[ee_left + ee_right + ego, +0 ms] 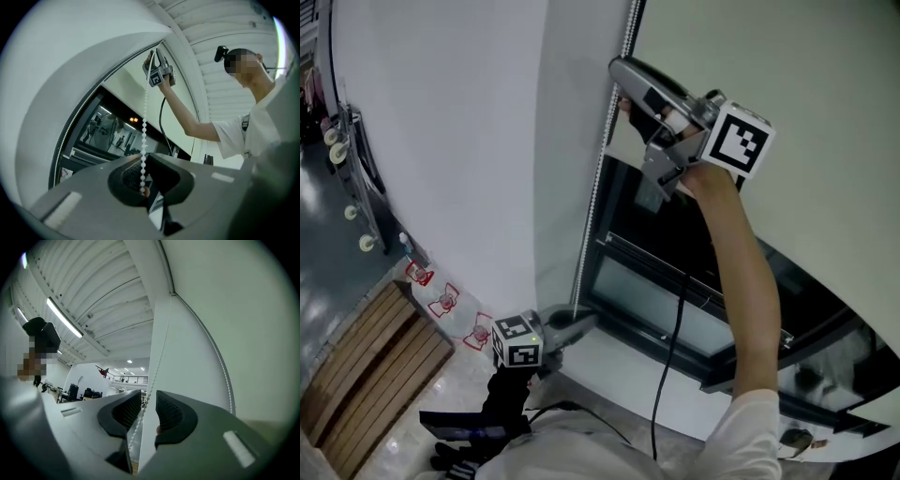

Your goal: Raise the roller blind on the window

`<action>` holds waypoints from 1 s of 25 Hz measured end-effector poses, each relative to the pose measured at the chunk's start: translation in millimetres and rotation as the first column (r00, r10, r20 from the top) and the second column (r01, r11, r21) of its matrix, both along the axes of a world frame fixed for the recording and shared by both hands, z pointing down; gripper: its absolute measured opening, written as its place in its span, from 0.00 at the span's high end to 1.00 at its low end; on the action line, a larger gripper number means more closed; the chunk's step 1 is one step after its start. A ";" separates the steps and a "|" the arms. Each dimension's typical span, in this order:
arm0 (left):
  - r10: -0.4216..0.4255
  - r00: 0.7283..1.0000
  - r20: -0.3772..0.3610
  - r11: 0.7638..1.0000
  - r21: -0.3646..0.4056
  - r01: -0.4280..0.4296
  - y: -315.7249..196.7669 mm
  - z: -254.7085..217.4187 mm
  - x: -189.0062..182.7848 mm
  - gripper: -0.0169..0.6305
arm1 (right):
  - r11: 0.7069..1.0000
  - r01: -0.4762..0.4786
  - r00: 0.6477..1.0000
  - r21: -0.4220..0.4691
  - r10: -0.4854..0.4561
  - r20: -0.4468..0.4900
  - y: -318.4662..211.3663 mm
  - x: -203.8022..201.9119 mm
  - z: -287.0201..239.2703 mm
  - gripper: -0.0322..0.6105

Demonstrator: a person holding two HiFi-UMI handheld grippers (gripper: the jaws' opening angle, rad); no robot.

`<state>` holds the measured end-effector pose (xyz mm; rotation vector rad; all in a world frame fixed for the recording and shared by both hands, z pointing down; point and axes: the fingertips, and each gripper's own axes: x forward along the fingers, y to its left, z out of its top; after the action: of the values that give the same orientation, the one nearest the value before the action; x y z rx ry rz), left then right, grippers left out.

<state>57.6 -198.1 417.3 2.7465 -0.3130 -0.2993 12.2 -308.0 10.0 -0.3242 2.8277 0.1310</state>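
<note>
The pale roller blind (806,66) covers the upper part of the window, with dark glass (675,234) showing below it. Its white bead chain (598,183) hangs down the window's left edge. My right gripper (621,84) is raised high at the chain. In the right gripper view the chain (157,362) runs between its jaws (147,411), which stand open with a gap on both sides of the beads. My left gripper (589,320) is low by the sill. In the left gripper view its jaws (144,187) are shut on the chain (145,117), which rises taut toward the right gripper (154,58).
A white wall (469,141) flanks the window on the left. The white sill (619,370) runs below the frame. A black cable (675,328) hangs from the right gripper along the person's arm. A wooden slatted platform (366,361) lies on the floor at lower left.
</note>
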 end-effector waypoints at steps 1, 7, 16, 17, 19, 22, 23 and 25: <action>0.001 1.000 0.000 1.000 -0.001 -0.001 0.1 0.2 -0.2 0.98 | 1.000 -0.004 1.000 0.000 0.004 0.002 0.0 0.3 -2.0 0.80; 0.000 1.000 0.000 1.000 0.000 0.000 -0.3 4.0 -1.8 0.98 | 1.000 -0.007 1.000 0.012 0.007 -0.014 3.7 -2.2 -3.3 0.88; 0.005 1.000 0.006 1.000 -0.012 -0.005 1.1 8.7 -1.3 0.98 | 1.000 0.001 0.997 0.004 -0.001 -0.075 11.1 -5.5 1.8 0.94; 0.005 1.000 0.007 1.000 -0.012 -0.005 0.9 8.9 -0.7 0.98 | 1.000 0.003 0.996 0.008 -0.003 -0.085 12.8 -6.7 1.9 0.94; 0.006 1.000 0.008 1.000 -0.012 -0.006 0.7 8.9 0.5 0.98 | 1.000 0.019 0.996 0.003 -0.018 -0.092 17.5 -9.6 3.3 0.94; 0.012 1.000 0.007 1.000 -0.008 -0.012 1.8 9.7 1.7 0.98 | 0.999 0.033 0.995 -0.006 -0.033 -0.094 23.8 -11.5 10.6 0.94; 0.014 1.000 0.007 1.000 -0.006 -0.014 2.0 9.3 2.0 0.98 | 0.999 0.033 0.995 -0.010 -0.034 -0.099 24.7 -12.0 14.9 0.94; 0.016 1.000 0.006 1.000 -0.003 -0.016 2.1 8.1 2.6 0.98 | 0.999 0.027 0.993 -0.024 -0.029 -0.112 24.3 -11.9 26.0 0.94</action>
<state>60.2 -196.0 425.4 2.7458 -0.2926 -0.2865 0.3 -283.7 36.0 -0.2905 2.9455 0.1143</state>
